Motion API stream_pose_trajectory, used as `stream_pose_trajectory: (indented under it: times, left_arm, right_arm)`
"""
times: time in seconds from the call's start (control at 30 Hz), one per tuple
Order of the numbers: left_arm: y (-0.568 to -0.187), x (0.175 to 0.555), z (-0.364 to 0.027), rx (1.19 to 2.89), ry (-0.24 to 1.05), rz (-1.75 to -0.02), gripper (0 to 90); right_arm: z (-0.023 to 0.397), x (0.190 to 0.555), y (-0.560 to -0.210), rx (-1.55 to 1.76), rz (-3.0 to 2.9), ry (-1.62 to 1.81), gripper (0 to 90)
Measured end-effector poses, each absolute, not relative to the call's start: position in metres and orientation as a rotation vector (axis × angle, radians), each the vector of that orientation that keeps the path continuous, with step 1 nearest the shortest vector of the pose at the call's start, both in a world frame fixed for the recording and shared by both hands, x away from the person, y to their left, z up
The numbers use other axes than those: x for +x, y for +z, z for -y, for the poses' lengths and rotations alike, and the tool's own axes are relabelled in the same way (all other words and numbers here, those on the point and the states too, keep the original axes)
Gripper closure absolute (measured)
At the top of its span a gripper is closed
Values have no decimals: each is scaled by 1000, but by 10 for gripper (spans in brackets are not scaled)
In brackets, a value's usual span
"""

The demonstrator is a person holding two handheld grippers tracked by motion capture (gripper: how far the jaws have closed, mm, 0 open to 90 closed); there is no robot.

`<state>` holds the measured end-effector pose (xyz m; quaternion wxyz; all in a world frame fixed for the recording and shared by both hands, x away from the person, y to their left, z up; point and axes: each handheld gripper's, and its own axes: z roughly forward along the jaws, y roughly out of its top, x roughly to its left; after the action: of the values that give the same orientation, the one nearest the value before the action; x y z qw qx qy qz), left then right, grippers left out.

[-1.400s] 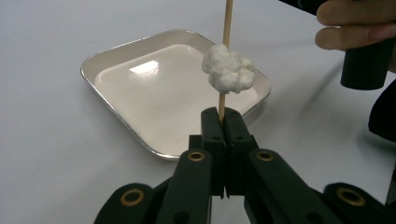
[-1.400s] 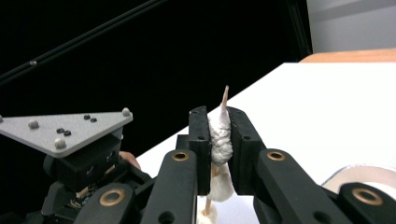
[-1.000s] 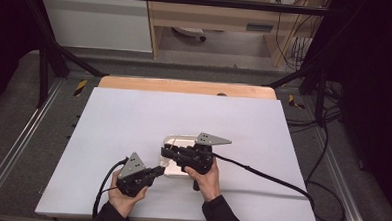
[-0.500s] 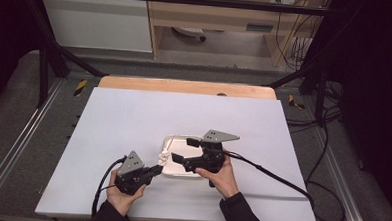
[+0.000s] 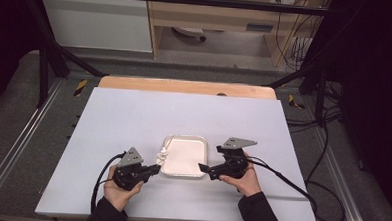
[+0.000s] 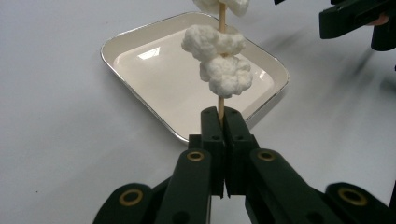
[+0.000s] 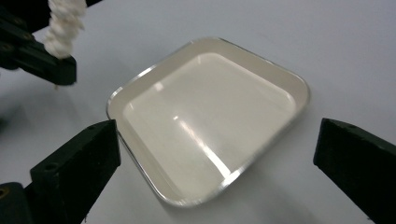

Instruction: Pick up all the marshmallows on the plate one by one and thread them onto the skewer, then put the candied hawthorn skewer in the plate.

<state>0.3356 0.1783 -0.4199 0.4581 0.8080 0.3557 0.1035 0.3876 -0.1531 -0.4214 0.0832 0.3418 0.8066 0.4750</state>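
Observation:
My left gripper (image 5: 155, 170) (image 6: 224, 116) is shut on a thin wooden skewer (image 6: 221, 100) that stands upright and carries several white fluffy lumps (image 6: 219, 56) (image 5: 162, 153). It stands at the left edge of a white rectangular tray (image 5: 184, 156) (image 6: 140, 51) (image 7: 210, 116), which is empty. My right gripper (image 5: 202, 169) (image 7: 215, 154) is at the tray's right edge. Its jaws have just been opening and now stand wide apart with nothing between them. In the right gripper view the skewer's lumps (image 7: 65, 23) rise at the upper left.
The tray lies on a large white table top (image 5: 133, 118) with a wooden strip (image 5: 185, 86) along its far edge. Cables (image 5: 281, 177) trail from both grippers. Dark frame rails run along the sides.
My right gripper has drawn back to the right, from over the tray to its right edge, and its jaws have opened wide. The left gripper with the skewer has stayed in place.

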Motion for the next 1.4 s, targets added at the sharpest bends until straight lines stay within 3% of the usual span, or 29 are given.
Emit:
stream_pose_trajectory:
  times: [0.6,1.4]
  left_arm:
    - [-403,353,-175,2068,228,-908,887]
    - [-414,395,-118,2313,194,-1012,886]
  right_arm:
    - [231,373,-448,1110,-2373,1340,7]
    - [261,361,-456,1109,-2353,1291,8]
